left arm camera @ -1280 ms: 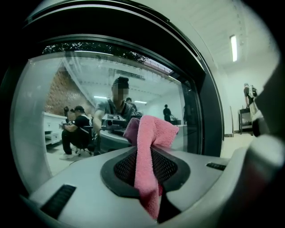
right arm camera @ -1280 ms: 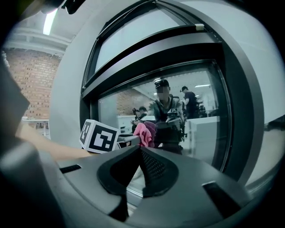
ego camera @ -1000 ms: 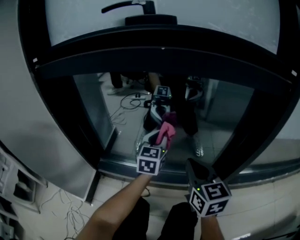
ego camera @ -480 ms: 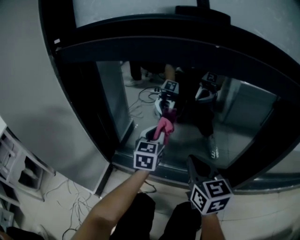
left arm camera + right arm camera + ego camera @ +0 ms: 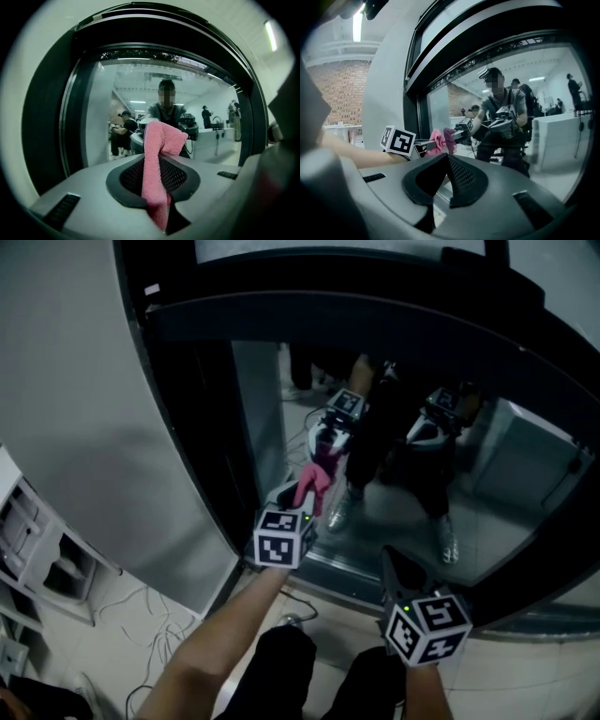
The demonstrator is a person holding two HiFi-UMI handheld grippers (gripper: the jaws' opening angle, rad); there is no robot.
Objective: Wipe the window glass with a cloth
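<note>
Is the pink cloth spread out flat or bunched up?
Bunched up: the pink cloth is pinched as a folded strip in the left tool, its end flopping over.

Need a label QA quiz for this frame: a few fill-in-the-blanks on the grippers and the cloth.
1. The cloth clamped in the jaws of the left gripper is ____ in colour.
2. The right gripper has its jaws together with ____ between them.
3. In the right gripper view, the cloth's tip meets its own reflection, so it is touching the window ____.

Missing words: pink; nothing; glass
</note>
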